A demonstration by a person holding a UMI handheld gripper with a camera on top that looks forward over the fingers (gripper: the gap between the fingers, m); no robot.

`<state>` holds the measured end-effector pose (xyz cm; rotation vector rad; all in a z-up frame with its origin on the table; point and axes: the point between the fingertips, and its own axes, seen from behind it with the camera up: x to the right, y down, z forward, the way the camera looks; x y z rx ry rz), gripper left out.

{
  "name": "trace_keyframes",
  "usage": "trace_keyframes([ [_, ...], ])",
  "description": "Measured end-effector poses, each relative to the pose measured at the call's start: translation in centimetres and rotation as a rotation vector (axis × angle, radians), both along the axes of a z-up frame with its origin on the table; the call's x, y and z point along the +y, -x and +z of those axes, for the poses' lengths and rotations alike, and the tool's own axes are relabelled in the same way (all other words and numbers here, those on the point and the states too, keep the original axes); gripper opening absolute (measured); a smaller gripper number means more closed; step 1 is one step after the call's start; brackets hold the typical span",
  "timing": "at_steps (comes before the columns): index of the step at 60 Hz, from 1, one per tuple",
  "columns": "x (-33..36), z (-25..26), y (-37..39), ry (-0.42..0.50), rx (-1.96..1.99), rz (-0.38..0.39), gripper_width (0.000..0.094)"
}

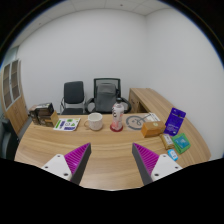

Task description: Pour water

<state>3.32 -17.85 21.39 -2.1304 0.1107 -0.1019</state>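
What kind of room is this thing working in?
Most likely a small office or meeting room: a long wooden table, two black office chairs by the white wall, and a side desk. The open gripper hovers above the table.

desk (100, 150): smooth matt wood | cup (95, 121): glossy white ceramic | chairs (106, 95): black mesh
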Motion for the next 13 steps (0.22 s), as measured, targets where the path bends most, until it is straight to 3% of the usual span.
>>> trace_keyframes([
  [13, -0.80, 0.78, 0.04, -0.009, -0.024, -0.004, 0.0856],
])
